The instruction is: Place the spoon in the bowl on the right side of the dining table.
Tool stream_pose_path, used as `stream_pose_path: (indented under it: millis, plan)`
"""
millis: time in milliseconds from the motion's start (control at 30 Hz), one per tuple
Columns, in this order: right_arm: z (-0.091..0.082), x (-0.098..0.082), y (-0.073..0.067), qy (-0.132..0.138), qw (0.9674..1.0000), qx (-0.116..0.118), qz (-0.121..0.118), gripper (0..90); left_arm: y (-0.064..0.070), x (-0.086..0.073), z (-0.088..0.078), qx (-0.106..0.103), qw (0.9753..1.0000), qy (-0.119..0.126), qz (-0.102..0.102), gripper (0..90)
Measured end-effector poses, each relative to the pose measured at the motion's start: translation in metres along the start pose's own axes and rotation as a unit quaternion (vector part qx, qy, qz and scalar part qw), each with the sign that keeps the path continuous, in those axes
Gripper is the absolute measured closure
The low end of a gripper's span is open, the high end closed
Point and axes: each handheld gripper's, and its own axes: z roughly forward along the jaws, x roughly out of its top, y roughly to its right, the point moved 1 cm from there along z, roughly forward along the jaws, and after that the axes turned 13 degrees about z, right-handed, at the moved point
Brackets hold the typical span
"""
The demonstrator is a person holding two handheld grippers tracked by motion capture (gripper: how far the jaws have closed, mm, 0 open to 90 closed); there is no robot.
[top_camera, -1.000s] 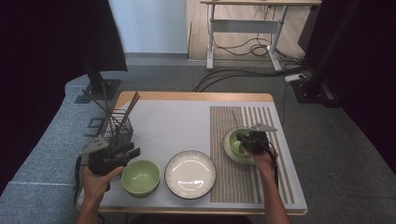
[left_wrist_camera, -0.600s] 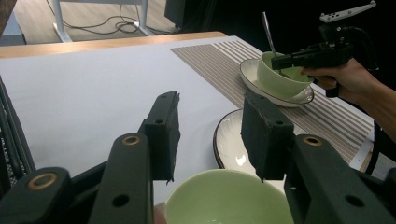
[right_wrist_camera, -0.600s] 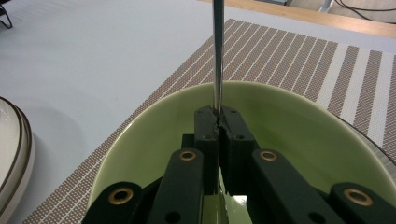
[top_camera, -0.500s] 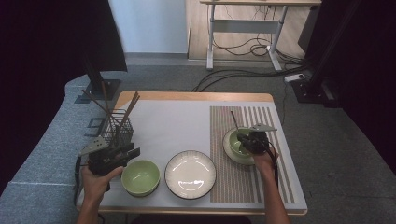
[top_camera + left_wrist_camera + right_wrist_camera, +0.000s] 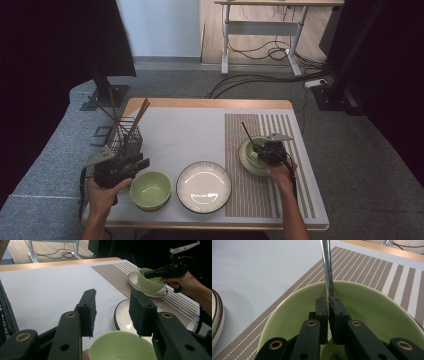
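Observation:
My left gripper [image 5: 141, 163] [image 5: 112, 312] hovers open at the table's front left, its jaws just over the far rim of a pale green bowl [image 5: 150, 190] [image 5: 122, 347]. On the right, my right gripper [image 5: 259, 149] [image 5: 328, 301] reaches into a second green bowl [image 5: 248, 156] [image 5: 367, 310] and is shut on a thin metal utensil [image 5: 247, 134] [image 5: 327, 265], which sticks up and away from the jaws. That bowl sits on a dark-rimmed white saucer [image 5: 250, 169] [image 5: 135, 281]. The left gripper view also shows the right gripper [image 5: 147, 275] in the person's hand.
A ribbed white plate [image 5: 203, 186] [image 5: 122, 320] lies between the two bowls. A brown striped placemat [image 5: 260, 200] covers the table's right part. A black wire basket [image 5: 125, 137] with several chopsticks stands at the left edge, just behind my left gripper.

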Motion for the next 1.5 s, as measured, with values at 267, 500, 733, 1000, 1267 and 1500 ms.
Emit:
stream_pose_path:
  millis: [267, 500, 733, 1000, 1267, 1500]
  plan:
    - [-0.002, 0.001, -0.001, 0.001, 1.0, 0.003, 0.0, 84.1, -0.001, -0.001, 0.0, 0.001, 1.0, 0.002, -0.003, 57.1]
    - [-0.011, 0.01, -0.005, 0.013, 0.9998, 0.012, 0.004, 77.0, -0.001, 0.0, -0.002, 0.001, 1.0, 0.003, -0.004, 57.3]
    - [-0.008, 0.015, -0.008, 0.018, 0.9997, 0.014, 0.008, 73.5, -0.004, 0.001, -0.007, 0.006, 0.9999, 0.012, -0.007, 57.3]
    - [-0.005, 0.027, -0.011, 0.017, 0.9996, 0.021, 0.013, 70.5, -0.003, 0.001, -0.005, 0.002, 1.0, 0.008, -0.005, 57.3]
    - [0.009, 0.038, -0.016, 0.007, 0.9996, 0.024, 0.013, 67.1, -0.002, 0.001, -0.004, 0.0, 1.0, 0.006, -0.005, 57.3]
    - [0.017, 0.041, -0.017, 0.007, 0.9996, 0.021, 0.016, 66.2, -0.001, 0.0, -0.003, -0.001, 1.0, 0.003, -0.003, 57.5]
